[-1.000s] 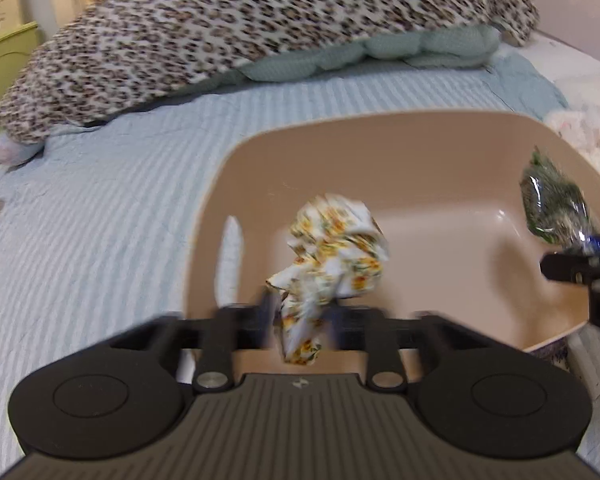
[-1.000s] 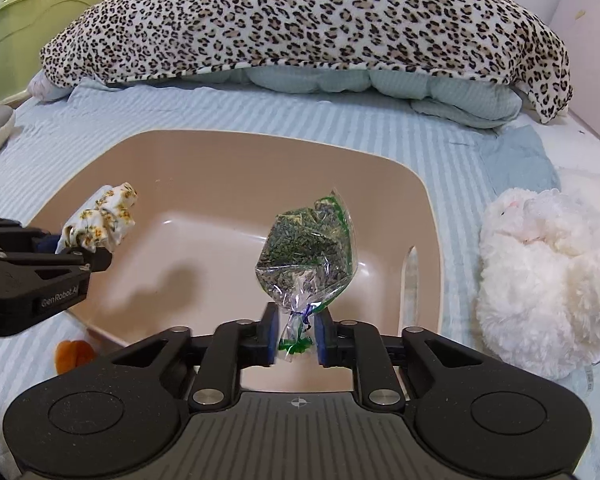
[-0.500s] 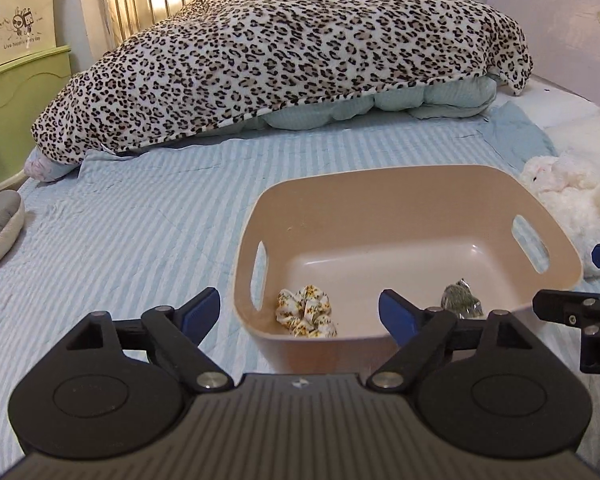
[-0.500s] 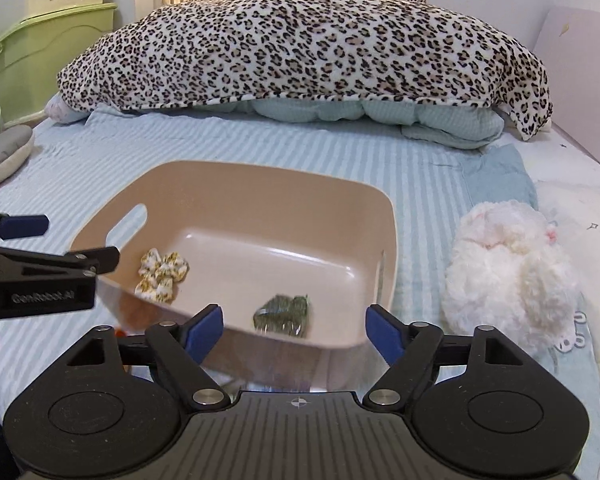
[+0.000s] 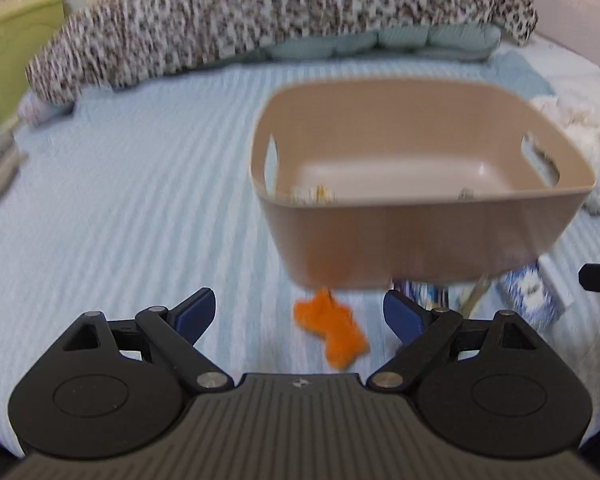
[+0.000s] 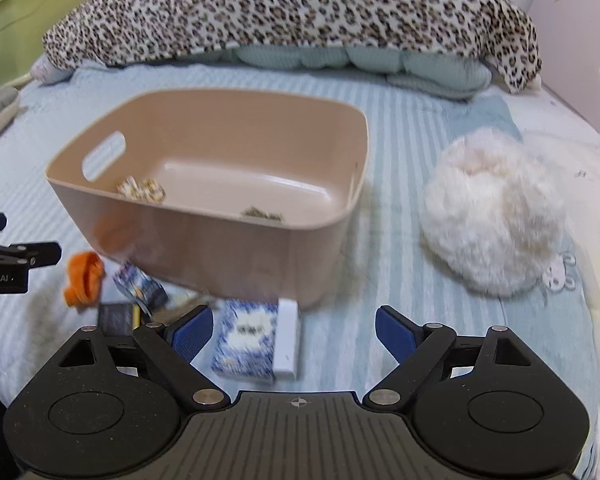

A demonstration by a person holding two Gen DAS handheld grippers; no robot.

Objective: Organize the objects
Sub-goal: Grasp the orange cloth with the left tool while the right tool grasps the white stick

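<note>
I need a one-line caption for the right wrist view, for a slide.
Open right claw above a blue-white box on the bed, before the tan basket holding two small items.

Scrunchie (image 6: 142,190) and herb bag (image 6: 262,213) lie in the bin (image 6: 204,248); box (image 6: 256,340) before it.

We see a leopard-print blanket (image 6: 292,12) heaped over a pale green quilt (image 6: 360,60) on the striped bedsheet (image 5: 120,200).
</note>
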